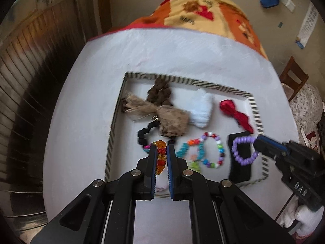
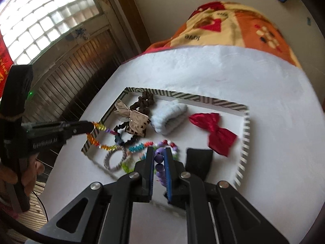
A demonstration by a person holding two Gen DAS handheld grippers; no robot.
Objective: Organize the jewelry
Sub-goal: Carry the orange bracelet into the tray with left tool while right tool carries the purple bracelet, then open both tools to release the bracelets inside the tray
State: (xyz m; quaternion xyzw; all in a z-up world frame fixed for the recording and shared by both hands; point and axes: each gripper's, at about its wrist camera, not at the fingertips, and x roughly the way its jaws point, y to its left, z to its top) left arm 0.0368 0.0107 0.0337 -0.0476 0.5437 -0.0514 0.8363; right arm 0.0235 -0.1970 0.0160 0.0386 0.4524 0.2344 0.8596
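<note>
The orange bead bracelet [image 1: 160, 158] is clamped in the left gripper [image 1: 161, 152] over the striped tray's [image 1: 255, 109] near-left corner. The purple bead bracelet [image 2: 159, 162] is clamped in the right gripper [image 2: 159, 154], above the tray beside the black pad [image 2: 200, 160].

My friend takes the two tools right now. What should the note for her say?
Left tool: shut on the orange and red bead bracelet, over the tray's left edge.
Right tool: shut on the purple bead bracelet, near the black pad.
Striped tray on the white sheet holds the red bow, the white cloth roll, the tan bow, the brown scrunchie, the black scrunchie and the multicoloured bead bracelet.
Done: both bracelets picked up.
Left: set them in place; where they go is not shown.
</note>
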